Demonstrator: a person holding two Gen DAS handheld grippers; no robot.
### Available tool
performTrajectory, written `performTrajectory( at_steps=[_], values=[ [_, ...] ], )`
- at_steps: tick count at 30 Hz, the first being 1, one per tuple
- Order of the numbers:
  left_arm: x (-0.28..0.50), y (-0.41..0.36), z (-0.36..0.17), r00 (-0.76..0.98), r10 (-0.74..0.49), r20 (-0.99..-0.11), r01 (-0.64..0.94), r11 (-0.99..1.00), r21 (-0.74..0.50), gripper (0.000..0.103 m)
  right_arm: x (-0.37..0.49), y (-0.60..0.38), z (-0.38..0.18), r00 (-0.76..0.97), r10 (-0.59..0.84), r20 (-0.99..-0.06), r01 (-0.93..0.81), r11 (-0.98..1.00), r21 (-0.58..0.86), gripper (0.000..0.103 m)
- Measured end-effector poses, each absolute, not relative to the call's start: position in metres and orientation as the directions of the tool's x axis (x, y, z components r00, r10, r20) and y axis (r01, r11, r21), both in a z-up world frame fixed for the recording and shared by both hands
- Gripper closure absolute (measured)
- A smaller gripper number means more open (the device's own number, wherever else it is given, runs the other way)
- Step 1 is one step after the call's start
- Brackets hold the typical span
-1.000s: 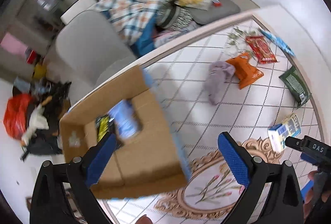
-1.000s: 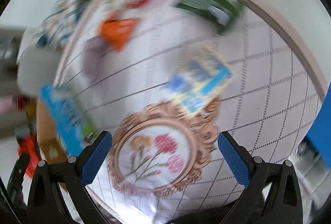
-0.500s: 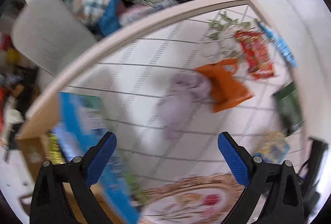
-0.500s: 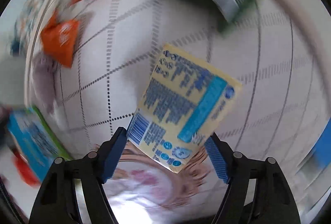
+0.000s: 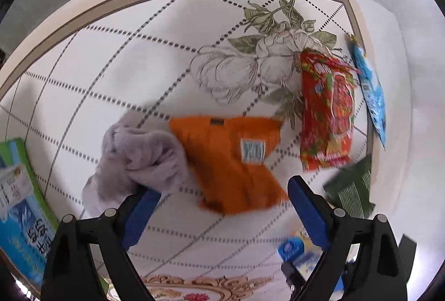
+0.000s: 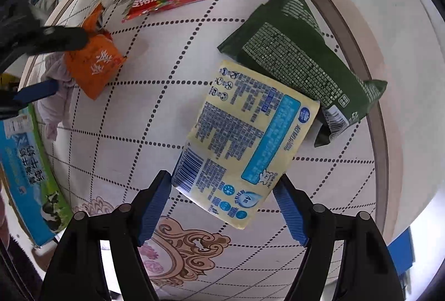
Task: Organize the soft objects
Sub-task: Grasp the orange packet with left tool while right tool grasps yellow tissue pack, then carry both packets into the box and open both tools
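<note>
Yellow pack (image 6: 247, 145) between right claw (image 6: 222, 201) pads

Ahead of the left hand-held gripper (image 5: 224, 213), the orange packet (image 5: 230, 162) and green packet (image 5: 351, 188) are motion-blurred. The blue carton (image 5: 19, 206) to its left is cut off by the frame edge. Beside the right hand-held gripper (image 6: 222, 202), the yellow tissue pack (image 6: 244, 139) hides the green packet's near corner.

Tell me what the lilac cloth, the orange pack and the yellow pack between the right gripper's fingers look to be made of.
Lilac cloth: looks like plush fleece, matte, with a fuzzy nap and soft folds. Orange pack: probably thin plastic film, creased, with a stuck-on label; blur hides its sheen. Yellow pack: printed plastic wrap, smooth and slightly glossy, with barcode and a puffy, rounded outline, lying between the open fingers of the right gripper.
</note>
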State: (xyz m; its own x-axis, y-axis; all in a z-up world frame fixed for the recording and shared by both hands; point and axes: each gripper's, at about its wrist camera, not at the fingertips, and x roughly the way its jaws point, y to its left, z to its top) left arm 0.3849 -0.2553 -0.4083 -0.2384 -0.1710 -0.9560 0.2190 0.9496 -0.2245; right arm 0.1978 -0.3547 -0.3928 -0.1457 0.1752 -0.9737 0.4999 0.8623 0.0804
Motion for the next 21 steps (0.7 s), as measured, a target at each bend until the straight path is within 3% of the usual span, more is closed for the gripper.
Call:
performTrajectory(
  at_steps=[12,21],
  values=[
    [0.359,-0.284,-0.397,-0.162,-0.114,-0.980,0.302,0.940,-0.159,0.069,0.190,-0.378,-0.410,-0.104,0.204,-0.973,0.583,0.806,0.106,0.029],
    [0.306,-0.256,-0.367,-0.143,-0.181,-0.973,0.280,0.936,-0.215,0.069,0.177,-0.379,-0.377,-0.029,0.226,-0.974,0.551,0.816,0.173,0.032]
  ],
)
